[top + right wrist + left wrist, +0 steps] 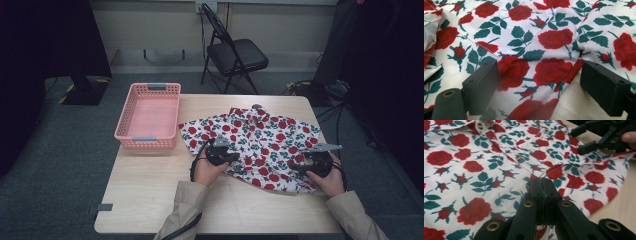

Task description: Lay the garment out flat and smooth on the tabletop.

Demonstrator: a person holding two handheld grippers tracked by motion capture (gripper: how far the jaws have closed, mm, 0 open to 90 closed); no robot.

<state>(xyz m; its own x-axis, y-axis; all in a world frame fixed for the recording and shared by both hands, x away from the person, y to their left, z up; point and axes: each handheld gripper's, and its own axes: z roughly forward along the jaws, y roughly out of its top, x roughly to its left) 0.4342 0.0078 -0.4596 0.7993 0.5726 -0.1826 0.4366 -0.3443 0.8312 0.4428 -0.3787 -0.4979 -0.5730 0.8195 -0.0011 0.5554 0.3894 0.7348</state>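
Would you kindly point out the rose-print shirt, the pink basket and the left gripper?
rose-print shirt (265, 135): high view, middle of its front.
pink basket (145, 143): high view, near wall.
left gripper (541, 182): left gripper view, tips of its shut jaws.

Shirt (260, 145) and basket (148, 117) on the surface (150, 200)

The basket stands left of the shirt, just beside its sleeve; a folding chair (232, 52) stands behind the surface.

From above I see a rose-print shirt (255, 145) spread on the worktop (150, 195). My left hand-held gripper (231, 157) sits on the shirt's left part, my right hand-held gripper (296, 168) on its right lower edge; I cannot tell from here how either pair of jaws stands. A pink basket (148, 116) stands left of the shirt, overhanging the worktop's edge. A black folding chair (234, 52) stands beyond.
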